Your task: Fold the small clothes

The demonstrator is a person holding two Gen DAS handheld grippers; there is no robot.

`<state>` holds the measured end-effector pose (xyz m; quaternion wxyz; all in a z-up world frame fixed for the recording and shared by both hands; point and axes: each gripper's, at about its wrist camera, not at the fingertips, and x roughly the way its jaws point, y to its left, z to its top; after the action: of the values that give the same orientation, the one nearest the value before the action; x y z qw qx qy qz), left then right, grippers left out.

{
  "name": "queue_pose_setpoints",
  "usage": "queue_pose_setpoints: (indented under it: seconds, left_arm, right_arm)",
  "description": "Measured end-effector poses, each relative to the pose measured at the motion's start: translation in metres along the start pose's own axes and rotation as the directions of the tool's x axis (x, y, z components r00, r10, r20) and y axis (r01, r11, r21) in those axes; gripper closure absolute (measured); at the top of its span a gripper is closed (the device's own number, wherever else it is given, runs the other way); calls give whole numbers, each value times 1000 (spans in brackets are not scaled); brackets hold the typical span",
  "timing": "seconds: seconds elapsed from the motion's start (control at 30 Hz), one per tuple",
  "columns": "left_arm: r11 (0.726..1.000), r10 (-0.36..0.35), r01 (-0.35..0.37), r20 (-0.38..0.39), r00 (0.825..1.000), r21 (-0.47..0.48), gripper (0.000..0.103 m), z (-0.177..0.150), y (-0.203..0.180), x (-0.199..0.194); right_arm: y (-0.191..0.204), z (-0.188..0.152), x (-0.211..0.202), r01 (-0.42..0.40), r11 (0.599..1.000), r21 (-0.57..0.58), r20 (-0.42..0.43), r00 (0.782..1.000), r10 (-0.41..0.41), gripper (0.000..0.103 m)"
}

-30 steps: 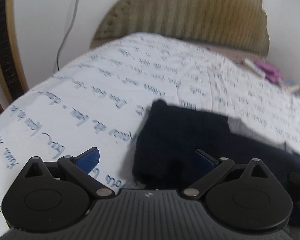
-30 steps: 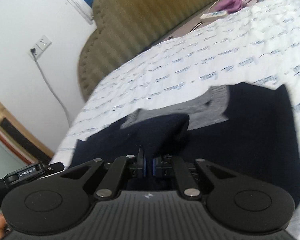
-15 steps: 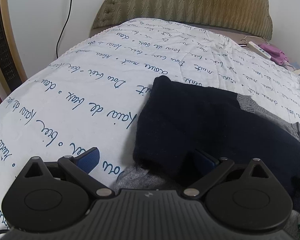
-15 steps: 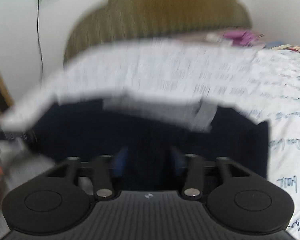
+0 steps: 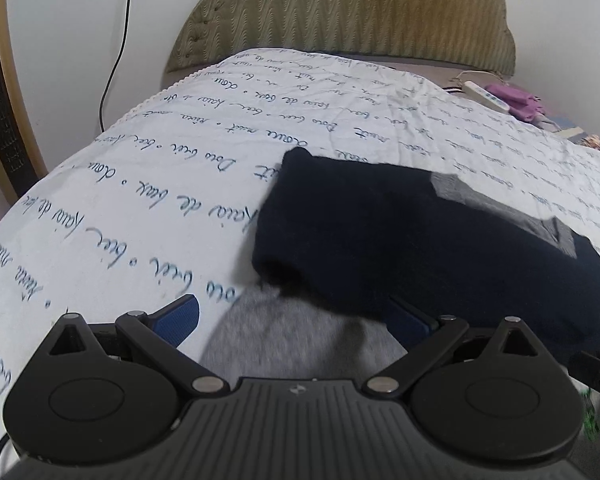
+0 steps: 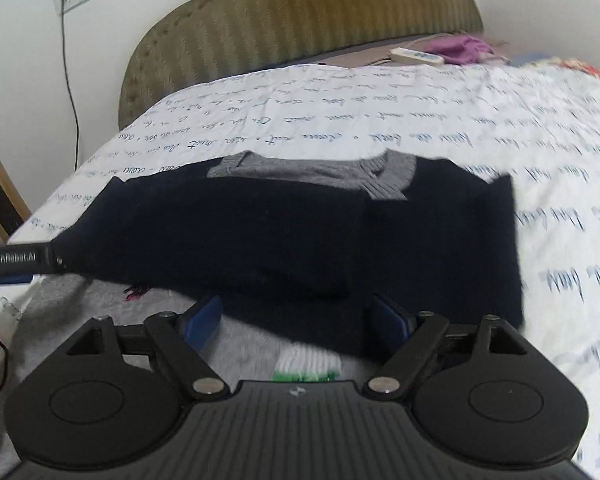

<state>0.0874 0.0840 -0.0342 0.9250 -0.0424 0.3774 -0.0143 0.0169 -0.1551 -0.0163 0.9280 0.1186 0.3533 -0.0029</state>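
Setting: I see a bed [image 5: 112, 216] covered with a white sheet printed in blue handwriting, and a padded olive headboard [image 5: 340, 12] against a white wall.
Sweater: a small navy sweater [image 6: 300, 232] with a grey collar [image 6: 312, 170] lies flat on the bed, collar toward the headboard, one side already folded in over the body.
Other clothes: a grey garment [image 5: 296, 332] lies nearest me, its far part under the sweater's near edge; a white and green piece [image 6: 308, 364] shows beside it.
Left hand-held gripper [image 5: 296, 316]: jaws spread wide, holding nothing, poised over the sweater's near left edge.
Right hand-held gripper [image 6: 298, 316]: jaws also wide apart and empty, poised over the near hem.
Clutter: a white remote [image 6: 416, 56] and purple cloth [image 6: 456, 46] rest near the headboard, well apart from the work.
Step in hand: I judge I am between folds, with the sweater released and partly folded.
Next move: likely a grip on the near hem with both sides, then carrying it toward the collar, keeping the grey garment out of the pinch.
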Motion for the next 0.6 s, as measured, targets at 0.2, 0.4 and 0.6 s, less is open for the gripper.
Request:
queue_pose_setpoints:
  seconds: [0.2, 0.4, 0.6]
  left_arm:
    - [999, -45, 45, -20, 999, 18, 2, -28, -6, -12]
    - [995, -17, 17, 4, 1000, 98, 0, -52, -16, -17]
    - [985, -3, -5, 43, 999, 172, 0, -66, -20, -20]
  right_arm:
    - [0, -19, -11, 17, 1000, 5, -20, 1000, -17, 13]
    - [2, -33, -13, 47, 999, -9, -16, 999, -47, 11]
    - [11, -49, -13, 87, 993, -74, 13, 996, -87, 3]
